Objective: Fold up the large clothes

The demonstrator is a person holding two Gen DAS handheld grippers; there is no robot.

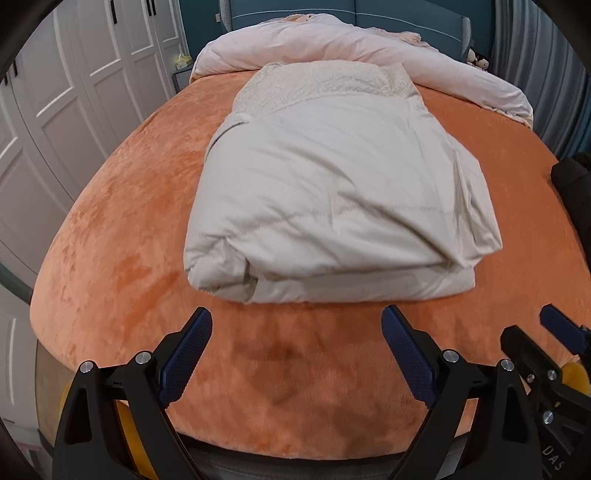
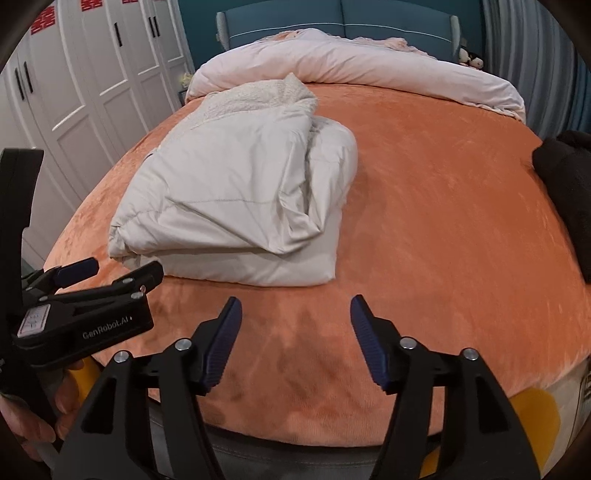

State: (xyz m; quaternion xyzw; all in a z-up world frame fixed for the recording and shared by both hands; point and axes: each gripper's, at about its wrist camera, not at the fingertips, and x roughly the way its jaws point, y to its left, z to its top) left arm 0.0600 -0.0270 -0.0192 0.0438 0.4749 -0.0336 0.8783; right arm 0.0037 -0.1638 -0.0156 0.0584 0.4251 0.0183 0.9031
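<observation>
A cream padded coat (image 1: 332, 192) with a fleecy lining lies folded into a thick rectangle on the orange bed cover (image 1: 110, 229). It also shows in the right wrist view (image 2: 240, 206), left of centre. My left gripper (image 1: 297, 325) is open and empty, just in front of the coat's near edge. My right gripper (image 2: 295, 314) is open and empty, in front of the coat's right corner. The right gripper shows at the right edge of the left wrist view (image 1: 557, 332). The left gripper shows at the left of the right wrist view (image 2: 92, 277).
A pale pink duvet (image 1: 351, 40) is bunched along the teal headboard (image 2: 332, 22). White wardrobe doors (image 2: 92, 81) stand left of the bed. A dark garment (image 2: 565, 184) lies at the bed's right edge. Orange cover (image 2: 443, 203) lies bare right of the coat.
</observation>
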